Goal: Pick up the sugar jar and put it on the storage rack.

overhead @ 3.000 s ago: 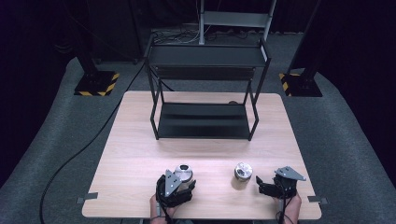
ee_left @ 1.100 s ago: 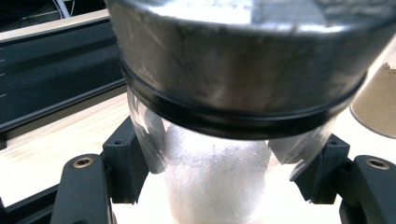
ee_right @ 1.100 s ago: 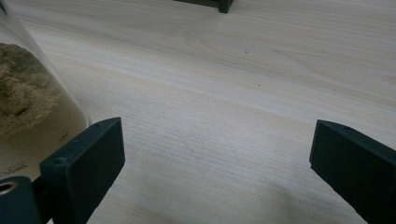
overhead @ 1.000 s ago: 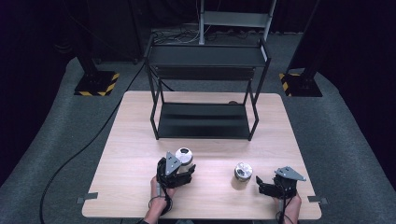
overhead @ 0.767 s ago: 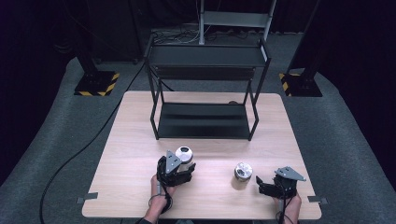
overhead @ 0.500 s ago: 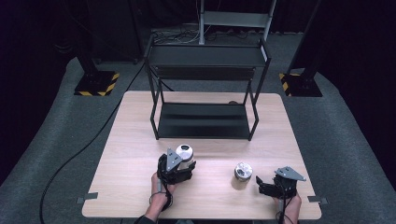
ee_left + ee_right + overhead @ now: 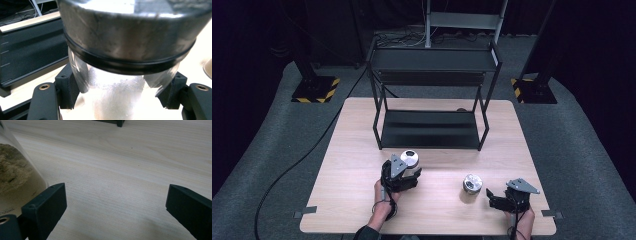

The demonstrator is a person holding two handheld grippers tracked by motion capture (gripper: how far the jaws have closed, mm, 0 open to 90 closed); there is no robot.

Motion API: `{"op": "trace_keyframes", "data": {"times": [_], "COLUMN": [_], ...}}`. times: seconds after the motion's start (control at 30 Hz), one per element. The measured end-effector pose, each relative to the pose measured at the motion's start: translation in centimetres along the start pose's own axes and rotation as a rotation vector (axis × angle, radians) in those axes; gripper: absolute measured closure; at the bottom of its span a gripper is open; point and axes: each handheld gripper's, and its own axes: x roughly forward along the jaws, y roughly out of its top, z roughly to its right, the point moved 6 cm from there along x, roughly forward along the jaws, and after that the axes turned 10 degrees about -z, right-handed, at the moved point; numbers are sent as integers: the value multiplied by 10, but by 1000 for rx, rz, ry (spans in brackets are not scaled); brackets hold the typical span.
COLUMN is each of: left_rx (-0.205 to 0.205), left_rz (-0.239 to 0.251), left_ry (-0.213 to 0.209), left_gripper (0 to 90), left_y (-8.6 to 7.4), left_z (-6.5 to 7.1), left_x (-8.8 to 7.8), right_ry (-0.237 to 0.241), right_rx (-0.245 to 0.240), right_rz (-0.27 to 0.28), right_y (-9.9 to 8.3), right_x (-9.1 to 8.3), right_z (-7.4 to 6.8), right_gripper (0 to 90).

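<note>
Clamped in my left claw (image 7: pixel 404 172) is a glass jar of white grains (image 7: pixel 117 100), metal lid up, above the tabletop (image 7: pixel 352 150) before the black rack (image 7: pixel 432 125). Right claw (image 7: pixel 492 199) gapes empty beside the second jar (image 7: pixel 471 186).

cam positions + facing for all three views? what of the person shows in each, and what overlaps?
High view: above the person's side, facing forward and down on the table and black rack; forearms, left gripper, right gripper.
Left gripper view: between its jaws, clamped on a glass jar of white grains.
Right gripper view: jaws apart over the tabletop, second jar beside.
Shared: both jars, rack.
</note>
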Motion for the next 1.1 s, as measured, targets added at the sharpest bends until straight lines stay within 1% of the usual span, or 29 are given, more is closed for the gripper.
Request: {"op": "trace_keyframes", "data": {"times": [0.13,0.43,0.6,1.1], "left_rx": [-2,1,-11,-9], "left_rz": [-1,-2,-1,-13], "left_ry": [9,14,11,8], "left_gripper": [303,303,303,303], "left_y": [3,9,13,21], "left_z": [-4,-8,-10,-14], "left_x": [2,7,12,22], "right_ry": [1,-1,-1,0], "right_rx": [-1,-3,-3,-4], "right_rz": [0,-1,-4,-8], "right_y": [0,0,0,1], "right_x": [0,0,0,1], "right_z": [0,0,0,0], "right_gripper": [24,24,24,24]}}
